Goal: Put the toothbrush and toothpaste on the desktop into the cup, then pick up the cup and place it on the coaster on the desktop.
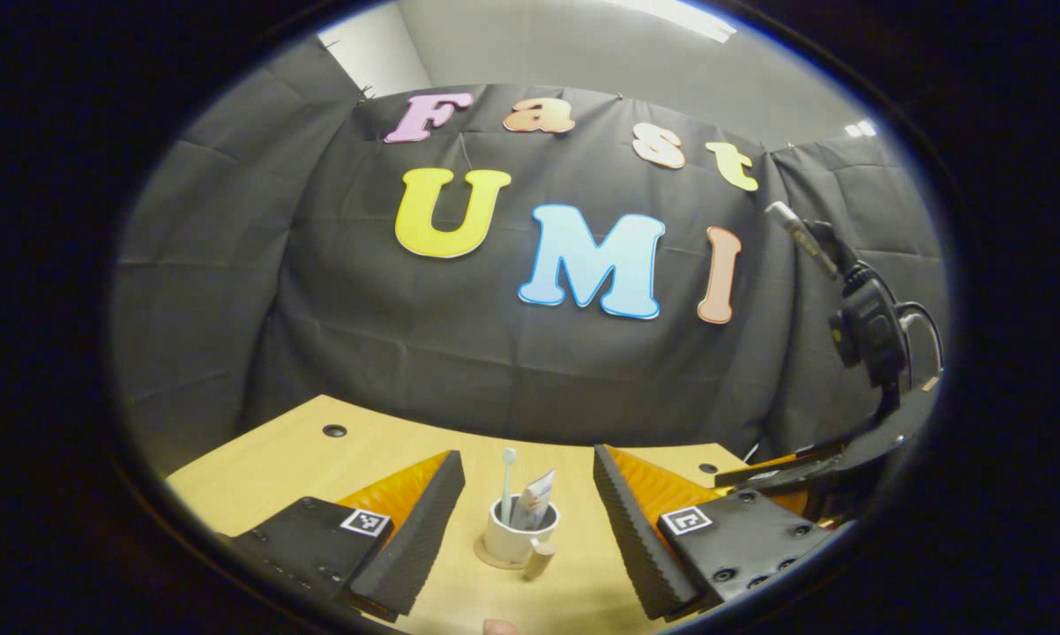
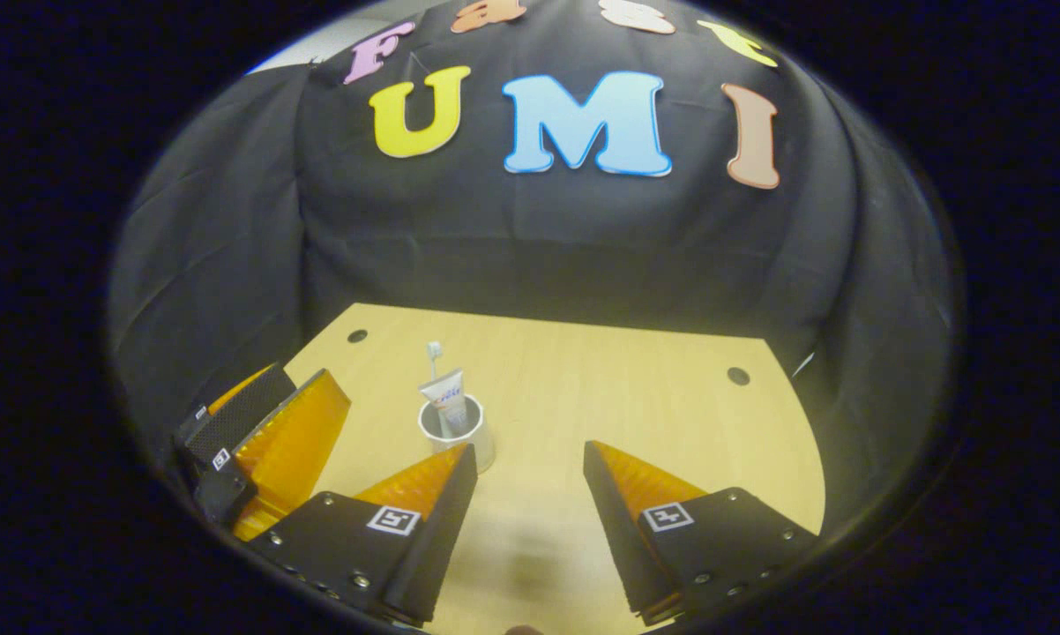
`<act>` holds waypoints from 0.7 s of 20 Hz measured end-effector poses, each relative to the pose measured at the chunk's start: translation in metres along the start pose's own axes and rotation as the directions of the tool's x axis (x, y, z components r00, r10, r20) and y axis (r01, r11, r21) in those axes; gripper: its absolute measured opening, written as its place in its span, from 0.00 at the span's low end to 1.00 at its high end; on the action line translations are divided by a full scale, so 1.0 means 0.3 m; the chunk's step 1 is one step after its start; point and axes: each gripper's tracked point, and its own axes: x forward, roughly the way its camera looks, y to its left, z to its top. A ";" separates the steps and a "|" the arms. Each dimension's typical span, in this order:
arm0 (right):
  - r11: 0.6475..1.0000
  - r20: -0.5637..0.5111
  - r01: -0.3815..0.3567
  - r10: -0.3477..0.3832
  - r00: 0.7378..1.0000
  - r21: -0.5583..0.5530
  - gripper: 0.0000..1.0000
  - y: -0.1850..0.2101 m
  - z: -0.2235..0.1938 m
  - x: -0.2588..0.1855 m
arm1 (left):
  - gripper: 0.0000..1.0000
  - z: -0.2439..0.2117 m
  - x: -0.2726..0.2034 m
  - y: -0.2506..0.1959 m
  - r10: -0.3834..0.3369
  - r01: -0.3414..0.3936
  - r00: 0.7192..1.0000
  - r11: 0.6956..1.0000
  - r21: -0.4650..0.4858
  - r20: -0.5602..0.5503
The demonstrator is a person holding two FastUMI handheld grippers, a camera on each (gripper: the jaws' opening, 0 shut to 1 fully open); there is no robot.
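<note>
Now the cup (image 1: 519,534) stands apart between the left tongs' (image 1: 528,520) spread fingers.

The left hand-held gripper (image 1: 527,520) has two wedge-shaped fingers with ribbed inner faces, on black plates dotted with screws, each carrying a square black-and-white marker. The right hand-held gripper (image 2: 526,511) looks alike; its black body trails a cable.

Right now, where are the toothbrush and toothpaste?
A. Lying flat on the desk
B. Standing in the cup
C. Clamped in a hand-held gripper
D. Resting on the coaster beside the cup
B: the toothbrush and toothpaste both stick up out of the white cup.
</note>
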 end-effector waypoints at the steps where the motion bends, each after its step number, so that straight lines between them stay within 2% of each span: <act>1: 1.000 0.043 0.013 -0.013 0.999 -0.001 0.76 -0.025 0.020 -0.026 | 0.95 0.018 -0.012 -0.019 0.007 -0.007 1.000 1.000 0.000 0.011; 4: 0.999 0.191 0.044 -0.041 0.981 -0.014 0.76 -0.105 0.085 -0.133 | 0.95 0.071 -0.055 -0.082 0.021 -0.020 0.999 1.000 -0.006 0.038; 5: 0.998 0.229 0.053 -0.045 0.972 -0.025 0.83 -0.127 0.106 -0.156 | 0.95 0.083 -0.065 -0.104 0.019 -0.019 0.999 1.000 -0.007 0.046; 6: 0.997 0.258 0.063 -0.052 0.965 -0.036 0.83 -0.144 0.112 -0.182 | 0.95 0.092 -0.075 -0.125 0.018 -0.018 0.998 1.000 -0.007 0.054; 11: 0.992 0.432 0.083 -0.033 0.901 -0.097 0.83 -0.169 0.178 -0.288 | 0.95 0.082 -0.125 -0.176 0.036 -0.037 0.998 0.999 0.005 0.053; 14: 0.983 0.500 0.123 -0.039 0.865 -0.137 0.89 -0.160 0.205 -0.347 | 0.95 0.114 -0.171 -0.200 0.026 -0.027 0.997 1.000 0.011 0.078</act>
